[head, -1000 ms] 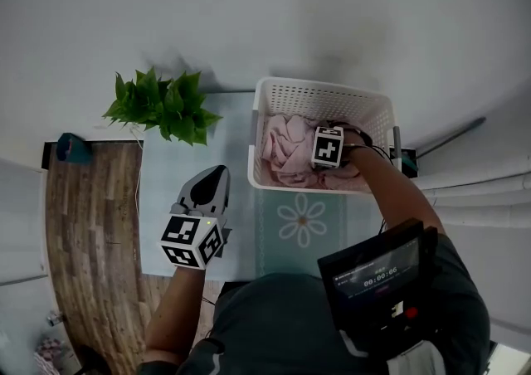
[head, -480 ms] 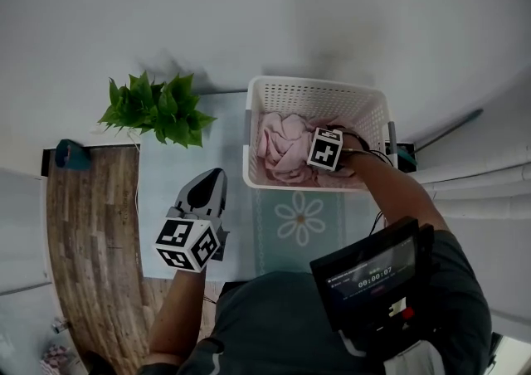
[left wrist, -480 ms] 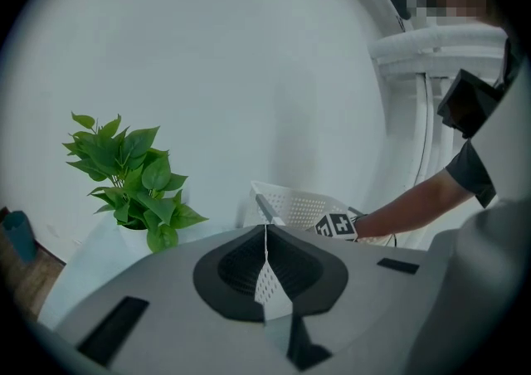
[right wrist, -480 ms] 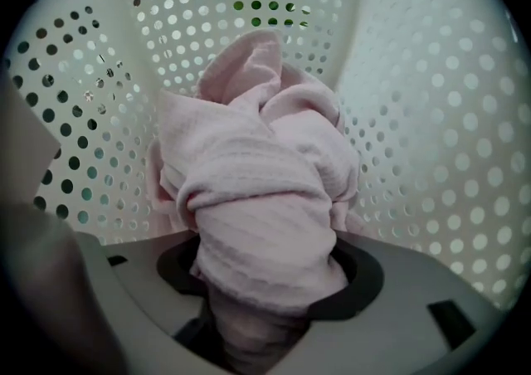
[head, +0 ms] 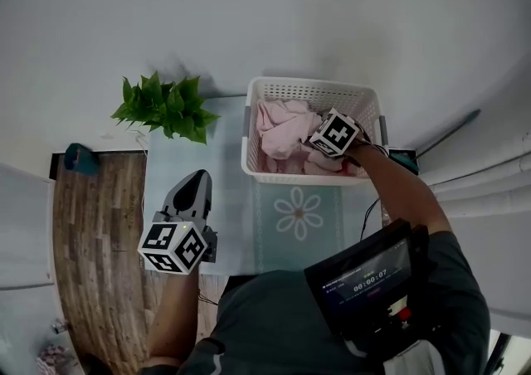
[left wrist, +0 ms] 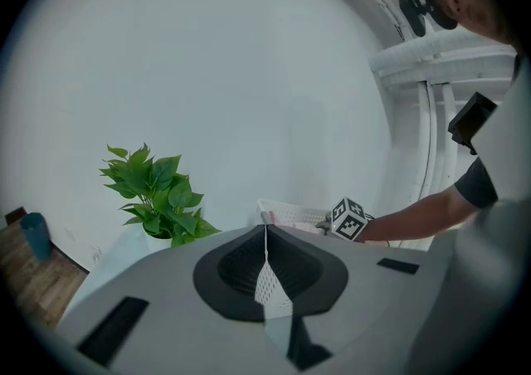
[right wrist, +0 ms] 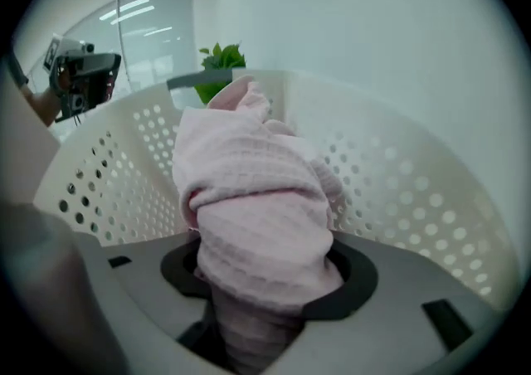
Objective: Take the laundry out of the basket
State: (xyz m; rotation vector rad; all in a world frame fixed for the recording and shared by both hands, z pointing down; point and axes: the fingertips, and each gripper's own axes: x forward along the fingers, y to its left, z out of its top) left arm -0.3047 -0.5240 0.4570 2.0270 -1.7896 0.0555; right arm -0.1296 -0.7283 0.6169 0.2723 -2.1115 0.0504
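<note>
A white perforated laundry basket stands against the wall with pink laundry inside. My right gripper is inside the basket, its jaws closing on a bunch of that pink cloth. In the right gripper view the pink laundry rises thick from between the jaws of the right gripper, with the basket wall behind. My left gripper hangs to the left of the basket over the pale mat. In its own view the left gripper is shut and holds nothing.
A green potted plant stands left of the basket. A pale mat with a flower print lies in front of it. Wooden flooring with a teal cup is at the left. A screen hangs on the person's chest.
The right gripper has tilted and closed onto the pink cloth, and the cloth now stands bunched higher in the basket. The left gripper drifted slightly left and nearer.
</note>
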